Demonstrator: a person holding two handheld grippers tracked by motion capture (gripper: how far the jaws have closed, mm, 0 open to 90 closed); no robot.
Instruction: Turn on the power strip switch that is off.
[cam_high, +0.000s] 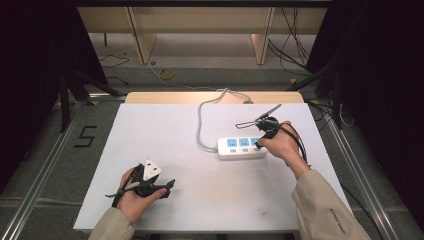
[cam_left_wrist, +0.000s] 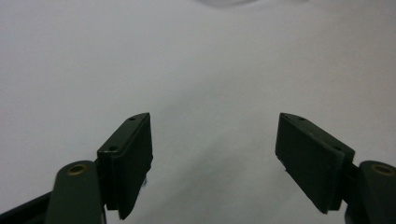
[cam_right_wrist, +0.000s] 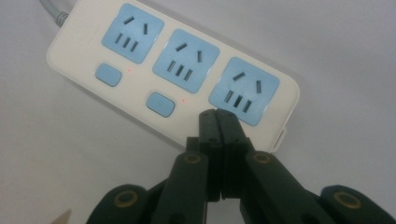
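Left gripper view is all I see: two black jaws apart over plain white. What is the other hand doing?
Observer: The right gripper, jaws shut, has its tip at a white power strip, just below the end socket.
Operator: Is the strip switched on?
Observer: Small red lights glow beside the two blue buttons in sight; the spot where a third would be is hidden under the jaws.
Operator: Is it plugged in anywhere?
Observer: Its grey cable runs to the far edge of the table and off it; the end is out of sight.
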